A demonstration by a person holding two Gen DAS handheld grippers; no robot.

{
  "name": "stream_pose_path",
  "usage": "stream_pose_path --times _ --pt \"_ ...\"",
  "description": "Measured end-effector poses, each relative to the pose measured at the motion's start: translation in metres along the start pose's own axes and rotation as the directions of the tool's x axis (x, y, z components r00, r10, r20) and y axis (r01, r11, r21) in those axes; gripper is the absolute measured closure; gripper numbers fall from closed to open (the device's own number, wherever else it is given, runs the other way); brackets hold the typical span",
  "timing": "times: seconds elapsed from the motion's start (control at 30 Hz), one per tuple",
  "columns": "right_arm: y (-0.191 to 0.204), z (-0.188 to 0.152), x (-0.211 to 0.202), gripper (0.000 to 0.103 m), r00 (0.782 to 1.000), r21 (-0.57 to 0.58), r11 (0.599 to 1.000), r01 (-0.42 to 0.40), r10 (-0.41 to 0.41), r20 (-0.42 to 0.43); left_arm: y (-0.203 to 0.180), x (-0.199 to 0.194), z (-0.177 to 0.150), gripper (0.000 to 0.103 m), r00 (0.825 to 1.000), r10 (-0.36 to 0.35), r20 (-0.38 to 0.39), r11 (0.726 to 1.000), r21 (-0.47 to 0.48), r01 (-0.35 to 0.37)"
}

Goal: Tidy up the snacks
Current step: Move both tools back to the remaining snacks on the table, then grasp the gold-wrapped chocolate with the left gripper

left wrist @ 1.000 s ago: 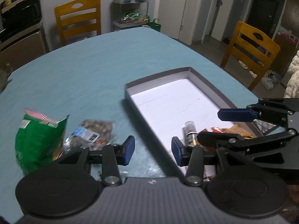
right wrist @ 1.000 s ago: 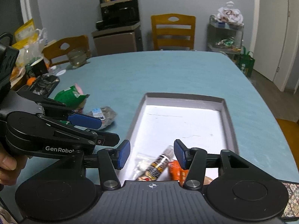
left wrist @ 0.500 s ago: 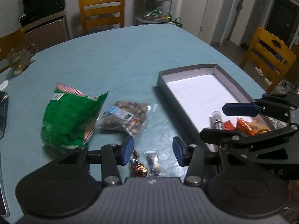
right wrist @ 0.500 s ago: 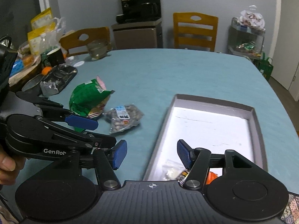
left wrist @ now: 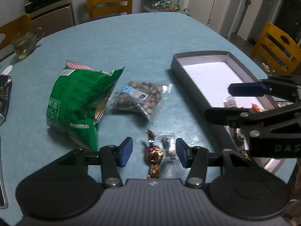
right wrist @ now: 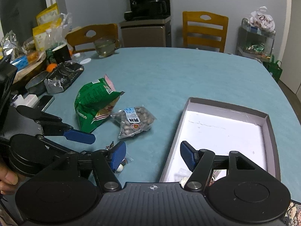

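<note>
Foil-wrapped candy lies straight ahead between my left gripper's spread fingers

My left gripper (left wrist: 152, 153) hangs open and empty over the teal table (left wrist: 131, 37), the foil-wrapped candy (left wrist: 153, 155) lying between its pads with its twisted ends running fore and aft along my reach, a small clear-wrapped sweet (left wrist: 168, 146) just beside it on the right. My right gripper (right wrist: 152, 156), also open and empty, straddles the near left wall of the grey box (right wrist: 270, 124), so the left is nearer
</note>
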State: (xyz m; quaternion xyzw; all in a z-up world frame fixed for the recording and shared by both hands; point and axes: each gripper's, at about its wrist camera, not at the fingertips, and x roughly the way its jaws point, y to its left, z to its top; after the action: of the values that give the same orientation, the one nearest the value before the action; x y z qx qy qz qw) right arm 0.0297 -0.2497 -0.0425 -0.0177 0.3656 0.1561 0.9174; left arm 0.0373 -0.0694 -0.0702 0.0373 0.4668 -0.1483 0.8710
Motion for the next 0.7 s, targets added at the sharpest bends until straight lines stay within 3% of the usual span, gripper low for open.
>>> stream_pose_path --times 0.47,0.7 --pt "0.006 0.000 0.007 0.039 0.999 -0.035 0.999 -0.017 0.016 -0.036 0.007 0.029 -0.008 0.053 0.999 0.014 -0.042 1.000 0.003 -0.013" --pt "0.011 -0.002 0.011 0.039 0.998 -0.052 0.998 -0.033 0.030 -0.053 0.011 0.030 -0.013 0.053 0.999 0.028 -0.019 0.999 0.022 -0.028"
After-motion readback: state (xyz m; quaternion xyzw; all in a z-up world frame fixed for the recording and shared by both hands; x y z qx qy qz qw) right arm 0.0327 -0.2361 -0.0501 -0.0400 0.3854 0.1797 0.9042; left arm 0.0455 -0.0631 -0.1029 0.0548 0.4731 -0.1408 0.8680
